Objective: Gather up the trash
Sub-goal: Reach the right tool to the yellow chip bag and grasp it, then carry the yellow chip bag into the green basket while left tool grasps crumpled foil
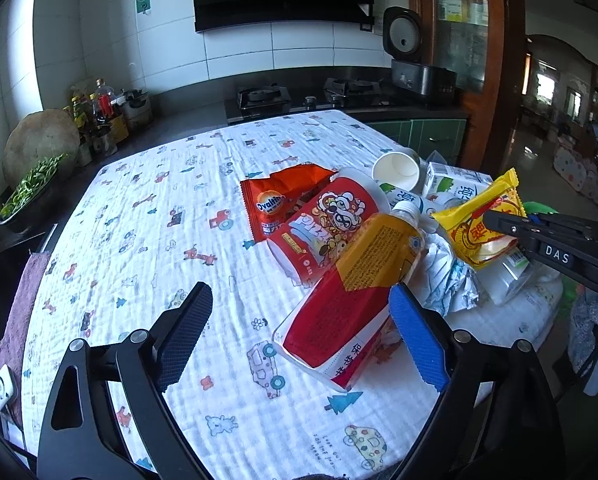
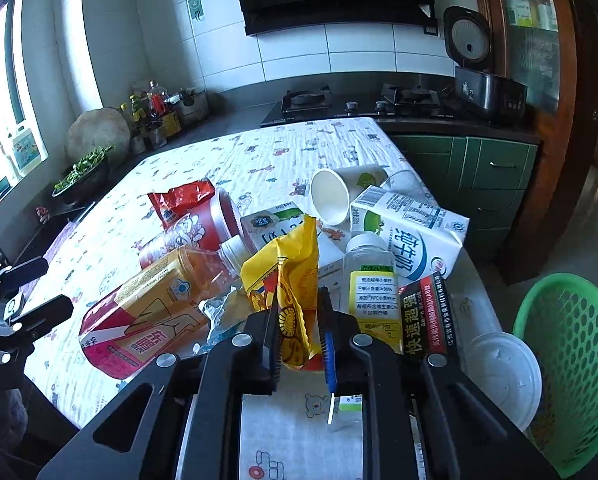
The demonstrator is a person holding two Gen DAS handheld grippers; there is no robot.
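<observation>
The right tongs [image 2: 299,344] pinch a yellow snack wrapper [image 2: 289,280] lifted above the counter [image 2: 259,152], the left tongs [image 1: 303,328] gape wide, and the green basket [image 2: 571,360] looks empty with most trash uncollected.

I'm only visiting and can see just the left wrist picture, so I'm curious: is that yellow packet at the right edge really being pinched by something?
Observer: Yes. The right wrist view shows the right gripper with its jaws shut on the yellow packet, one on each side.
Operator: Where could it drop it?
Observer: A green basket stands just past the right edge of the table, with its mesh wall in plain sight.
Operator: Is anything hidden behind the packet?
Observer: A black sachet with red and white lettering, beside a small yellow-labelled bottle.
</observation>
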